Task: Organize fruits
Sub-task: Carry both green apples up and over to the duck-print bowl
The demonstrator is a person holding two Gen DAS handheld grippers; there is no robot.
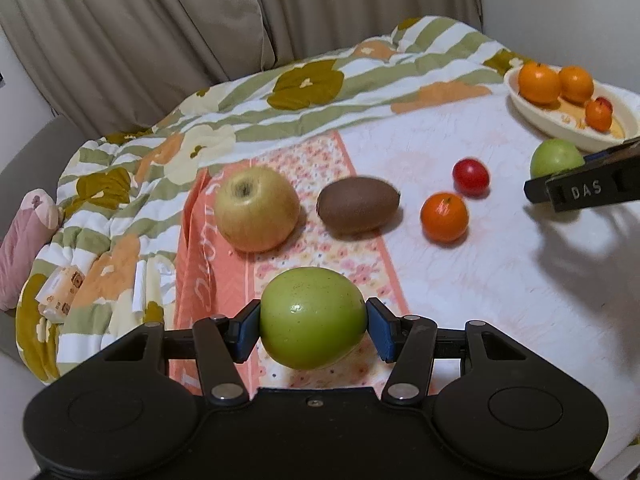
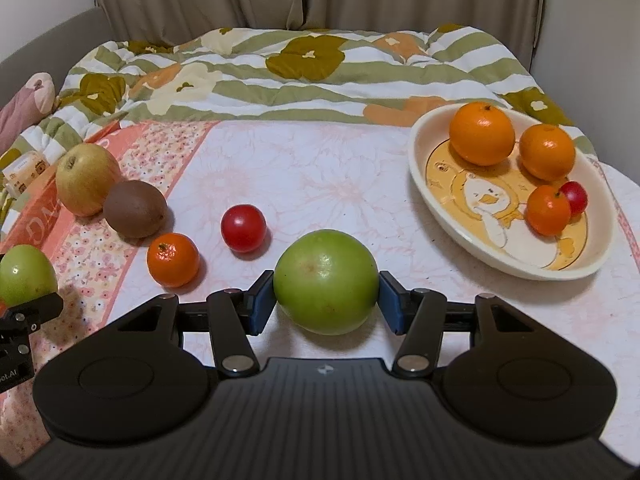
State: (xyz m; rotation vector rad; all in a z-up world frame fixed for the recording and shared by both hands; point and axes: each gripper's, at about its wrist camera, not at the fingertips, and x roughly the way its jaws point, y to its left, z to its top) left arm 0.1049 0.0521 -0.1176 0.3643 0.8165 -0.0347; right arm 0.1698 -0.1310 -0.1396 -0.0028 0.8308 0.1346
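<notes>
green apple [image 2: 326, 280], between claw pads: smooth, glossy
kiwi [image 2: 135, 209], left of claw: matt, fuzzy
bowl [image 2: 436, 216], right of claw: glazed, glossy
quilt [image 2: 280, 76], beyond claw: soft stitched cloth
pads [image 2: 262, 300]: matt blue

Right gripper [image 1: 592, 188] side plate: "DAS", white letters.
Left gripper [image 2: 16, 340] side: partial "...ot.AI".
Orange cloth border [image 2: 38, 224]: large letters, not legible.
</notes>
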